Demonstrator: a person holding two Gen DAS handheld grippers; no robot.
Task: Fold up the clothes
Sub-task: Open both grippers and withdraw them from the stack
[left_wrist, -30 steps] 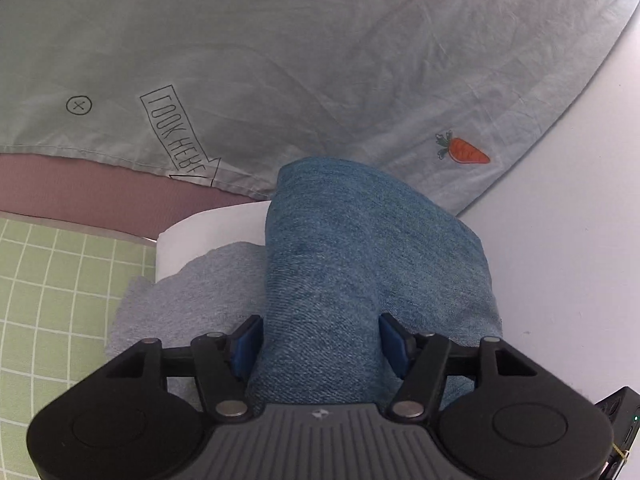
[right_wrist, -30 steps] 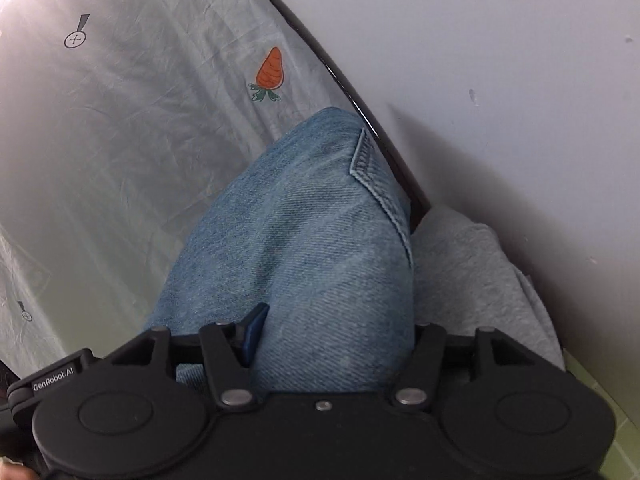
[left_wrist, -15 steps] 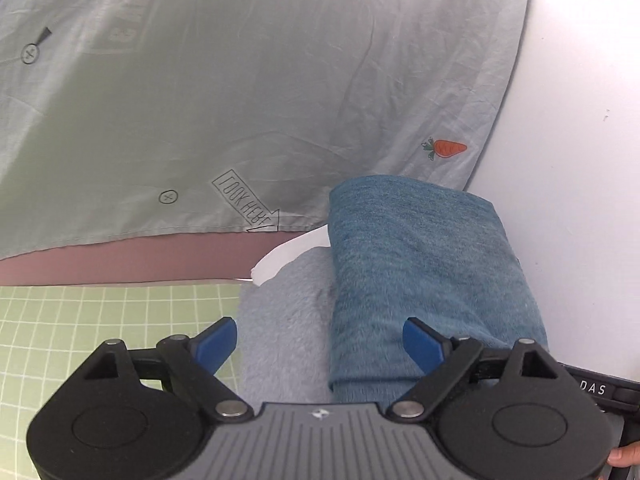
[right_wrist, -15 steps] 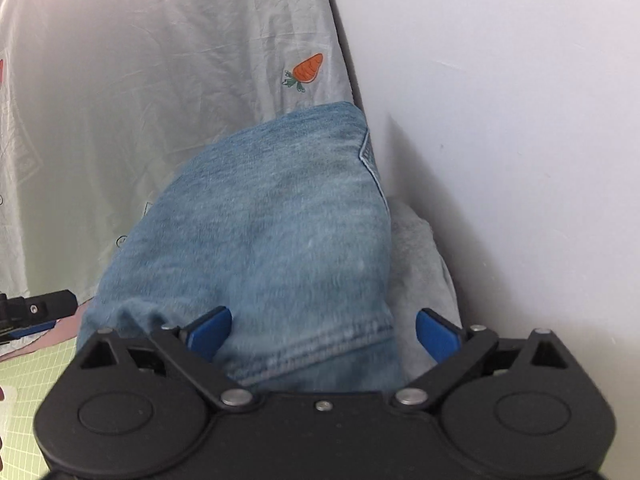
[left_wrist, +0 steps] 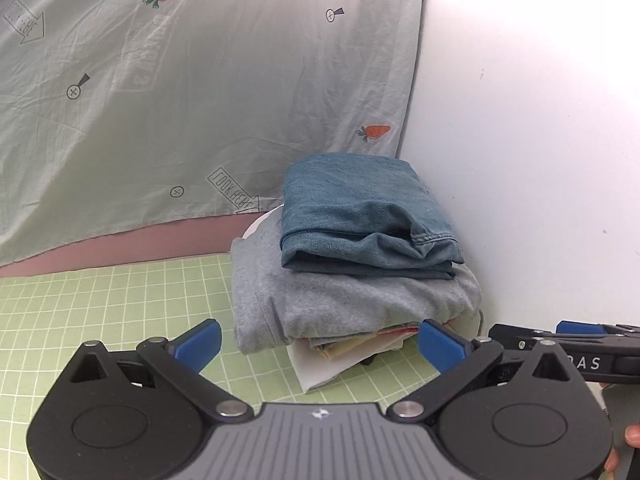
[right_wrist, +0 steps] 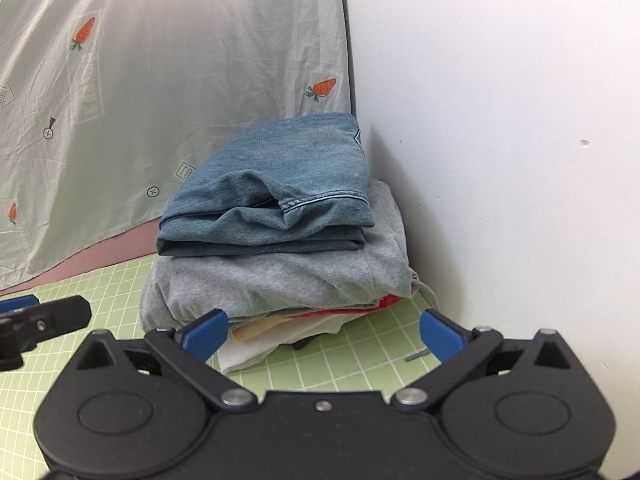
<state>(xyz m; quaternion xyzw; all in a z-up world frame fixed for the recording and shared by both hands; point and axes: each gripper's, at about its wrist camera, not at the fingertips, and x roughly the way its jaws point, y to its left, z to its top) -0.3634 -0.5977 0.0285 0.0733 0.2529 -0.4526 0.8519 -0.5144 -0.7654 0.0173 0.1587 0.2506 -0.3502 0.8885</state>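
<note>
Seeing both claws empty from my end. Left claw (left_wrist: 318,346) has its jaws spread wide — they have just been opening, with only air between the blue pads (left_wrist: 198,344). Right claw (right_wrist: 322,334) is the same: jaws just opened out to full spread, gripping nothing. In the left view the right claw pokes in at the right edge, with fingertips of a hand (left_wrist: 622,452) behind it; in the right view the left claw shows at the left edge.

Under both is the green grid mat (left_wrist: 100,312) on the desk. A small dark bit (right_wrist: 416,356) lies on the mat right of the pile; can't tell what it is.

Just beyond the claw tips sits the stack of clothes (right_wrist: 280,280), apart from both claws. Bottom layers are white, beige and red pieces sticking out at the front. On them is a folded grey garment (left_wrist: 340,300), draping over the left side. On top — the folded jeans (left_wrist: 360,208), hem edge facing me, slightly rumpled.

Stack sits in the corner, right side next to the white wall (right_wrist: 500,120). Behind it hangs a pale sheet (left_wrist: 180,100) printed with carrots and arrows, pink strip below its hem.
</note>
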